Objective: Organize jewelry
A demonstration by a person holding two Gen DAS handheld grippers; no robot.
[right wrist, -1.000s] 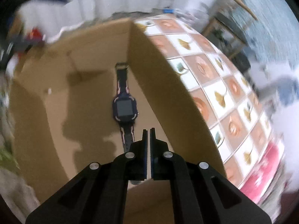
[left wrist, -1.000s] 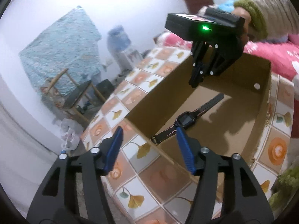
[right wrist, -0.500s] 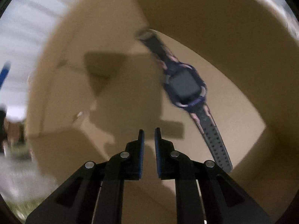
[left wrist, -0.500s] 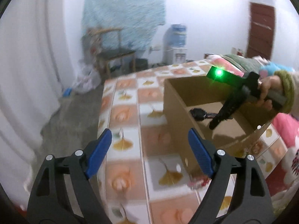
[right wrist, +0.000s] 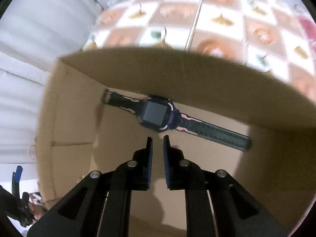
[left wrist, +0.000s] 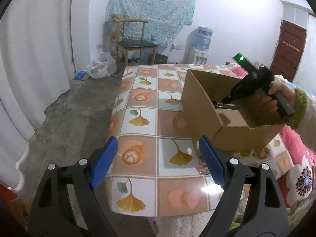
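A dark smartwatch (right wrist: 158, 116) with a square screen and pink-trimmed strap lies flat on the floor of an open cardboard box (right wrist: 197, 73), against its far wall. My right gripper (right wrist: 157, 138) hovers inside the box just short of the watch, its jaws a narrow gap apart and empty. In the left wrist view the same box (left wrist: 199, 106) stands on the tiled table, with the right gripper (left wrist: 225, 100) reaching into it and a bit of the watch (left wrist: 216, 104) showing. My left gripper (left wrist: 158, 150) is wide open and empty over the table's near edge.
The table (left wrist: 146, 102) has a tile-pattern cloth with ginkgo leaves. Small jewelry pieces (left wrist: 260, 152) lie by the box's near wall. Beyond the table are a chair (left wrist: 134, 43), a plastic bag (left wrist: 100, 67), a water dispenser (left wrist: 203, 39) and a white curtain (left wrist: 29, 59). A pink floral bedcover (left wrist: 300, 152) lies at right.
My left gripper has pulled back from the box to the table's near edge and levelled out. My right gripper has swung round inside the box, and its jaws have parted slightly.
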